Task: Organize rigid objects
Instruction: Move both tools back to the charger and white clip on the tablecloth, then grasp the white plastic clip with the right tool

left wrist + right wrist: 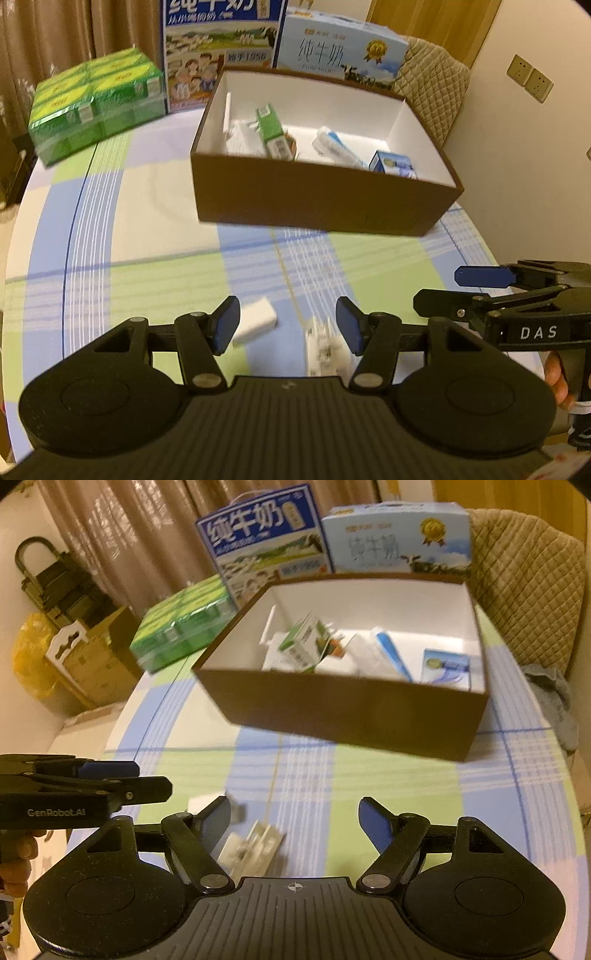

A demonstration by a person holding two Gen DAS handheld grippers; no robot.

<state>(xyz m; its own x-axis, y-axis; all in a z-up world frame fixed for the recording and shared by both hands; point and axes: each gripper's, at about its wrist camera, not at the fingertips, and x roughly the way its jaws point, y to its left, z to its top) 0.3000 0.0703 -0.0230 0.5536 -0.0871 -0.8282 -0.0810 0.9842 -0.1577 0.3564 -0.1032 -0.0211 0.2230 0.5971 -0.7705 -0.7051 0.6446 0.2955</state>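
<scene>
On checked table, one brown box, two loose white items.

We see a brown box with white walls inside, a blue-green-white checked cloth, green cartons.

Both cameras sit just behind their own gripper, tilted down and forward over the desk. Each faces the brown box at middle distance (the right view from farther right), and both share the box and the milk cartons behind.
</scene>
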